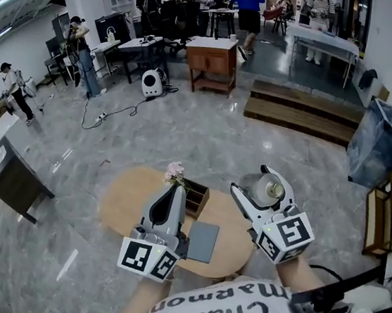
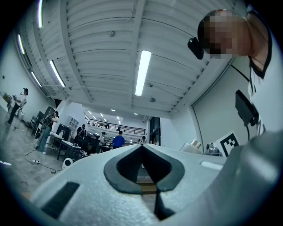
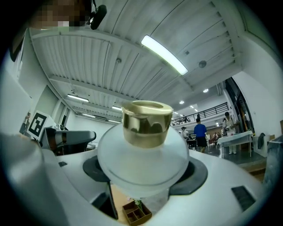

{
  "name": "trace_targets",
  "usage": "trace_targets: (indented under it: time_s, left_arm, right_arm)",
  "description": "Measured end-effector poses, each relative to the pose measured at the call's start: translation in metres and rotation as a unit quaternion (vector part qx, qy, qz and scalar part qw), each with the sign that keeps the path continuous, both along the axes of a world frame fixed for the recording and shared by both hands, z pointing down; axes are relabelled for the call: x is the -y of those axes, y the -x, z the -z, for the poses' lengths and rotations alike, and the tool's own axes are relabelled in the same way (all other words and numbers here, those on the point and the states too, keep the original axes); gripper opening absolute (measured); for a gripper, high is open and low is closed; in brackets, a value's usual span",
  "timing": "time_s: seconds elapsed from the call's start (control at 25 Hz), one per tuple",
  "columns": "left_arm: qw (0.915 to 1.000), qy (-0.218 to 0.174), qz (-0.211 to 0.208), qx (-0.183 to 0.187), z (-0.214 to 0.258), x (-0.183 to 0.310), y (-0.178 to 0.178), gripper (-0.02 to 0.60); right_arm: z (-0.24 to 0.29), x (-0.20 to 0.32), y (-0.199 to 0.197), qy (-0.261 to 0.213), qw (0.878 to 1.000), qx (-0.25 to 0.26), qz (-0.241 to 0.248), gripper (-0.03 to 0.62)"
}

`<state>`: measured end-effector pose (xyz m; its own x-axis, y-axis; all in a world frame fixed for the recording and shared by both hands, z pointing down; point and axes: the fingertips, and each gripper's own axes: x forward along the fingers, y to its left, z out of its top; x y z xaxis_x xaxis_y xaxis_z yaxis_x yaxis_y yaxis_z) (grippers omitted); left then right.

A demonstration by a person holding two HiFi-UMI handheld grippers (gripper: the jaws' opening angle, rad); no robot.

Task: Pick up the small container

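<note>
Frosted white under a gold cap [image 3: 147,122]: small container [image 3: 143,154] gripped in the right gripper [image 3: 143,176], jaws spread around its wide body and pressed on either side. Long axis straight out along the jaws, cap end farthest from the hand. Up in the air above the right side of the round wooden table [image 1: 123,200], touching nothing else. Left gripper [image 1: 170,192] low over the table, jaws closed tip to tip, nothing between. By the look of it, picked up already; only a steady wrist needed now.

Bright ceiling strips, fisheye-warped edges
</note>
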<state>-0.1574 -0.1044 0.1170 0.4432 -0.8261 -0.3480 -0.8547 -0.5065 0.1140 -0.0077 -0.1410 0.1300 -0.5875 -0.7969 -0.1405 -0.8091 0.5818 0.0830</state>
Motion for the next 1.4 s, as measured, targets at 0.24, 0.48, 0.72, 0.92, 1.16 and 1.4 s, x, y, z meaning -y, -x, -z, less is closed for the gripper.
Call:
trace_targets:
  time_s: [0.24, 0.48, 0.72, 0.92, 1.16, 1.4]
  left_arm:
    - [0.9990, 0.022, -0.034, -0.020, -0.011, -0.005, -0.011, 0.014]
    - [0.9996, -0.004, -0.028, 0.002, 0.011, -0.015, -0.027, 0.014]
    - [0.9992, -0.016, -0.036, 0.011, 0.022, -0.033, -0.052, 0.014]
    - [0.9991, -0.028, -0.026, 0.016, 0.027, -0.052, -0.070, 0.014]
    - [0.9995, -0.026, -0.015, 0.013, 0.024, -0.074, -0.095, 0.014]
    - [0.9994, -0.026, -0.007, 0.023, 0.021, -0.099, -0.120, 0.014]
  right_arm:
    - [-0.002, -0.016, -0.021, 0.017, 0.999, 0.037, -0.021, 0.347]
    - [0.014, -0.029, -0.035, -0.001, 0.998, 0.054, -0.013, 0.347]
    - [0.023, -0.043, -0.047, -0.006, 0.997, 0.072, 0.009, 0.347]
    - [0.033, -0.054, -0.062, -0.022, 0.997, 0.068, 0.024, 0.347]
    - [0.036, -0.076, -0.081, -0.028, 0.996, 0.073, 0.045, 0.347]
    - [0.035, -0.099, -0.100, -0.039, 0.994, 0.079, 0.061, 0.347]
